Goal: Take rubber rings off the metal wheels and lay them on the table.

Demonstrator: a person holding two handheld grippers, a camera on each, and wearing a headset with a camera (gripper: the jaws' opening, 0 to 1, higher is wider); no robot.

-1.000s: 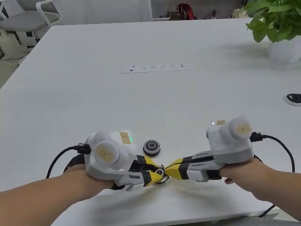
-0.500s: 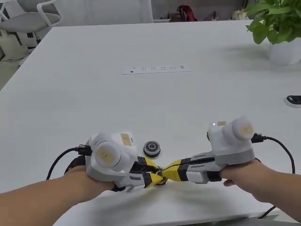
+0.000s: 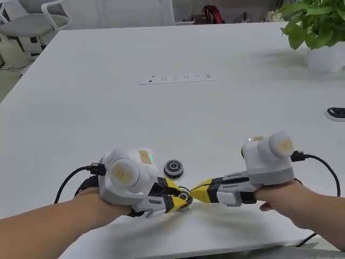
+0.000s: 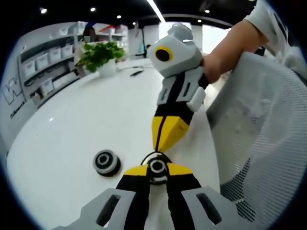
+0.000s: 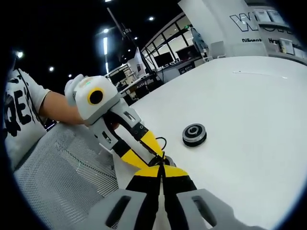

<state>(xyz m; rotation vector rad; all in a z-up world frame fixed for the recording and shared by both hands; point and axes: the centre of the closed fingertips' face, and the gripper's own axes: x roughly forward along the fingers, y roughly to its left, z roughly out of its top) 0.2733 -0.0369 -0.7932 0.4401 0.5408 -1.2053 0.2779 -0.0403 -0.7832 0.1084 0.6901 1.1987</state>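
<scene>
A small metal wheel [image 3: 185, 198] [image 4: 157, 166] with a black rubber ring is pinched between the yellow tips of my left gripper [image 3: 178, 199] [image 4: 158, 169], low over the table's near edge. My right gripper [image 3: 195, 192] [image 5: 163, 167] comes in from the right with its jaws shut; its tips [image 4: 161, 146] nip the thin black ring [image 4: 154, 155] at the wheel's rim. A second wheel [image 3: 173, 168] [image 4: 106, 162] [image 5: 194, 134], with its ring on, lies flat on the white table [image 3: 161, 118] just behind the left gripper.
A flat power strip [image 3: 179, 79] lies mid-table. A potted plant [image 3: 318, 32] stands at the far right corner and a small black object [image 3: 337, 113] at the right edge. A mesh chair back [image 4: 259, 124] is close behind the grippers.
My right gripper has drawn slightly to the right and down, with its tips still at the held wheel. The left gripper and the wheel on the table have stayed put.
</scene>
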